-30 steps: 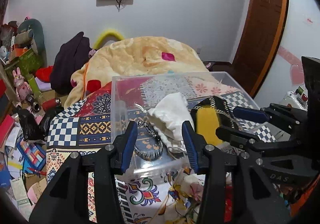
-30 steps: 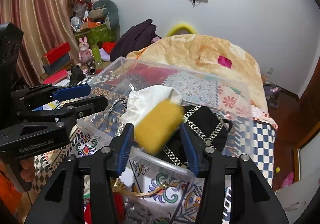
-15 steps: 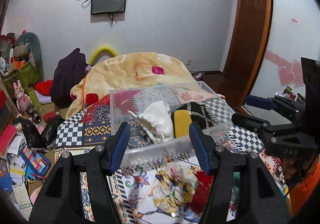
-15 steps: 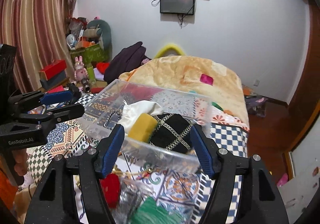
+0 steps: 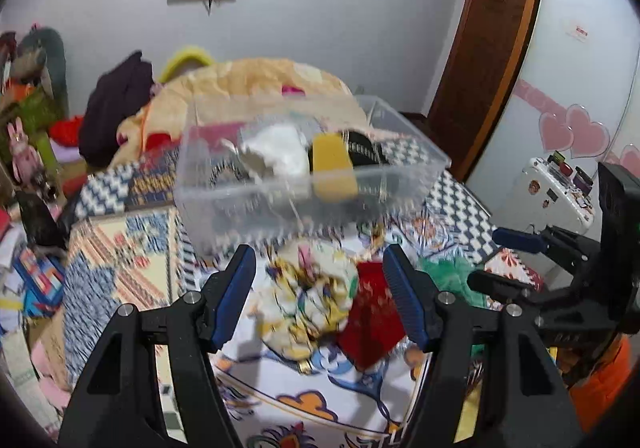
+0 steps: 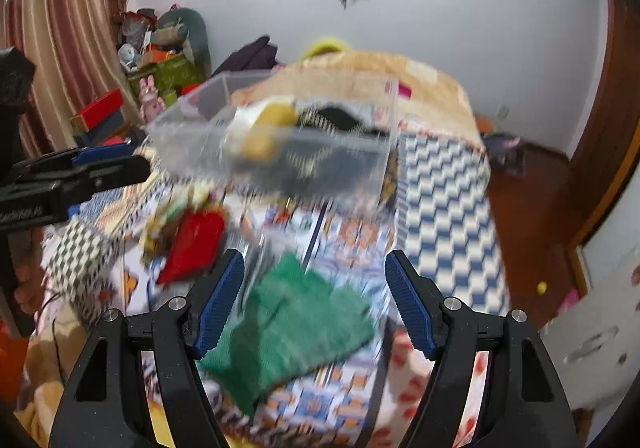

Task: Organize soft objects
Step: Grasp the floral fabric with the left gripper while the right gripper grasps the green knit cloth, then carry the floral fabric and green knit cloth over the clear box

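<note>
Soft objects still loose on the patterned bedspread (image 5: 120,260) are a floral cloth bundle (image 5: 308,300), a red pouch (image 5: 372,312) and a green knitted cloth (image 6: 288,324). The clear plastic bin (image 5: 304,204) beyond them already holds a white cloth (image 5: 280,152), a yellow sponge-like block (image 5: 332,164) and a black chain-strap bag (image 6: 336,120).

The left gripper (image 5: 320,288) hangs above the floral bundle, jaws spread and empty. The right gripper (image 6: 314,296) hangs above the green cloth, jaws likewise spread and empty.

Recommended procedure, as a judgement:
- Lower each gripper straight down onto its item.
- Pinch a thick fold, not a single edge, so the fabric does not slip.
- Lift clear of the bin wall before releasing inside.

Both views are motion-blurred; confirm alignment before closing.
</note>
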A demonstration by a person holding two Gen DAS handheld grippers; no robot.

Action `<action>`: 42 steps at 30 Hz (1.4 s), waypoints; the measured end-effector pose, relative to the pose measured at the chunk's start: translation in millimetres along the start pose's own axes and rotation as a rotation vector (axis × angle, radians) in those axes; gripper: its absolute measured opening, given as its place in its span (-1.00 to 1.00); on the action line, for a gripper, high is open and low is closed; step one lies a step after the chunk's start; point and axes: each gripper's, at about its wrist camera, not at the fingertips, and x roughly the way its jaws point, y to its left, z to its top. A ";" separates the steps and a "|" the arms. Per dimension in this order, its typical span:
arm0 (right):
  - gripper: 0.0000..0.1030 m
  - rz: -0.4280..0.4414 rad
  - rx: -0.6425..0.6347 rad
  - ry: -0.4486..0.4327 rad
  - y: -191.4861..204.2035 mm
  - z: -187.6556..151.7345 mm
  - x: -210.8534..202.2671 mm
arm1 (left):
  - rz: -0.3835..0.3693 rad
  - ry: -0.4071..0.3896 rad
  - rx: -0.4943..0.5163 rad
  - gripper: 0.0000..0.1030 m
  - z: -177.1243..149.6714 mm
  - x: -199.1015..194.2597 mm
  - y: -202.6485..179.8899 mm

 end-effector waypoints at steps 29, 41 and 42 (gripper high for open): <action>-0.84 0.031 0.053 -0.008 -5.0 -19.0 -2.9 | -0.042 0.007 -0.036 -0.83 -16.8 12.2 5.1; -0.85 0.021 0.059 -0.136 -5.5 11.1 -32.2 | -0.013 -0.133 -0.024 -0.84 9.4 -34.7 8.4; -0.85 0.021 0.058 -0.145 -6.3 13.8 -33.6 | -0.010 -0.148 -0.021 -0.84 13.3 -38.8 8.5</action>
